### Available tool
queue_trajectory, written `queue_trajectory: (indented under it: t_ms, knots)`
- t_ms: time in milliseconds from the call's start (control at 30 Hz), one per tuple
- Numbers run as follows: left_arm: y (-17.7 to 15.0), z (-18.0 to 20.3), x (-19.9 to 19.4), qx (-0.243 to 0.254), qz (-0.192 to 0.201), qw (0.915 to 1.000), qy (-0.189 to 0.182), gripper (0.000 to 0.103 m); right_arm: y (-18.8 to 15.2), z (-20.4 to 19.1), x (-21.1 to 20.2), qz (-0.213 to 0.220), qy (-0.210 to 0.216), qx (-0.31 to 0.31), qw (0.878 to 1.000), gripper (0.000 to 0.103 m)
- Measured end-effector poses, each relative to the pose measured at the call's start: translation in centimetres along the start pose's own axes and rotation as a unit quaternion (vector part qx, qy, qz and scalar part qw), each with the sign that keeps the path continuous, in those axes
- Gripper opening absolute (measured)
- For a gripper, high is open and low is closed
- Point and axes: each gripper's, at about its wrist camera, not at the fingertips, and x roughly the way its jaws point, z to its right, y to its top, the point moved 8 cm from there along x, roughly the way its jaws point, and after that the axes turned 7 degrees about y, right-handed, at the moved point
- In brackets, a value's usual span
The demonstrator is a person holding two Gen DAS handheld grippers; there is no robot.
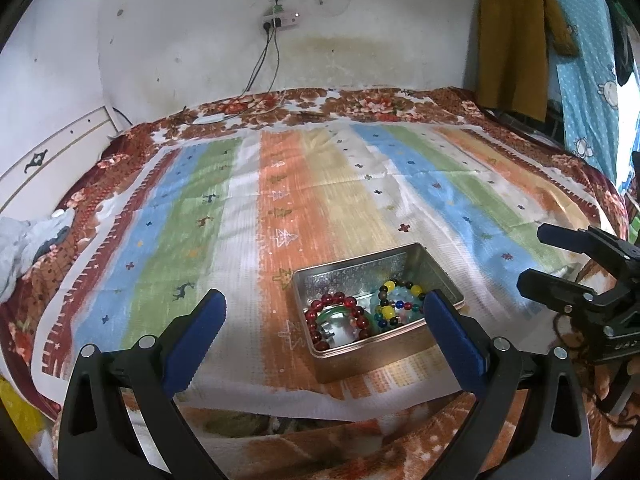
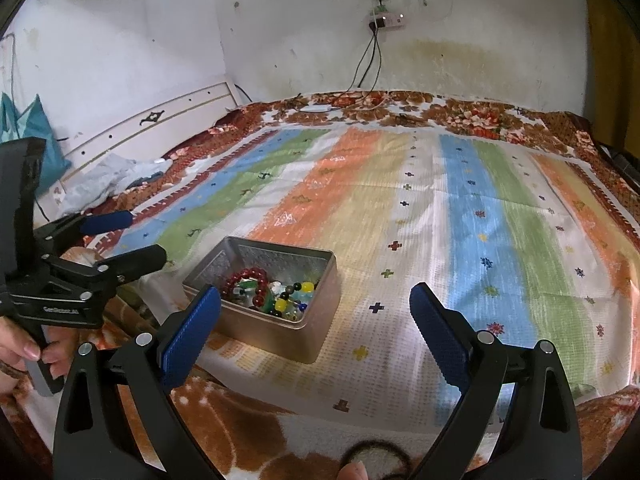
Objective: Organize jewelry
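Left gripper [image 1: 325,304] hovered low over the bed [image 1: 60,216], fingers [image 1: 208,316] spread wide, nothing between them. Tin [image 1: 384,344] sat just ahead on the striped cloth [image 1: 248,208], nearer the right finger than the left.

Tin open, no lid seen. Inside, left half: red bead bracelet [image 1: 334,312] with a green bangle [image 1: 334,314] lying within its loop. Right half: multicoloured bead bracelet [image 1: 400,300] on top of some pale blue beads. All the jewelry I could see was already in the tin; none lay loose on the cloth.

Handling, my guess: bracelets light, limp, strung on elastic; round glossy beads likely to roll out of a pinch. Best taken across the strand, fingers closing on one or two beads. Bangle stiff, possibly brittle; take it across the band. Tin thin-walled and light, likely to skid on the cloth if nudged; grip a long wall at the rim.

Right gripper [image 2: 316,300] hung to the right of the tin, fingers [image 2: 436,332] likewise parted and empty. A dark hair tie [image 2: 376,450] lay on the blanket [image 2: 240,432] under it.
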Motion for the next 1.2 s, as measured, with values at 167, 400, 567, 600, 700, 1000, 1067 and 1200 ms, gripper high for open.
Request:
queue_trajectory:
  t_ms: [167, 400, 567, 600, 700, 1000, 1067, 1200]
  knots:
    - [-0.02, 0.15, -0.03, 0.001, 0.001, 1.0, -0.002, 0.097, -0.18, -0.05, 0.34, -0.005, -0.004, -0.003, 1.0, 0.096]
    - [-0.18, 0.27, 0.08, 0.0, -0.004, 1.0, -0.004, 0.097, -0.19, -0.03, 0.4, -0.005, -0.005, -0.005, 1.0, 0.096]
    - [-0.18, 0.3, 0.07, 0.001, -0.005, 1.0, -0.004, 0.097, -0.17, -0.04, 0.37, -0.005, -0.005, -0.002, 1.0, 0.096]
    - [-0.15, 0.28, 0.13, 0.001, -0.005, 1.0, -0.004, 0.097, -0.18, -0.01, 0.36, -0.005, -0.005, -0.002, 1.0, 0.096]
    - [-0.14, 0.29, 0.15, 0.001, -0.005, 1.0, -0.003, 0.097, -0.15, 0.01, 0.41, -0.004, -0.004, 0.0, 1.0, 0.096]
    - [-0.13, 0.35, 0.15, 0.002, -0.006, 1.0, -0.003, 0.097, -0.1, 0.06, 0.35, -0.004, -0.004, -0.003, 1.0, 0.096]
    - [-0.11, 0.36, 0.17, 0.002, -0.006, 1.0, -0.004, 0.097, -0.14, -0.01, 0.33, -0.005, -0.004, -0.003, 1.0, 0.096]
    - [-0.16, 0.4, 0.18, 0.003, -0.007, 1.0, -0.004, 0.097, -0.13, 0.02, 0.28, -0.004, -0.004, -0.003, 1.0, 0.096]
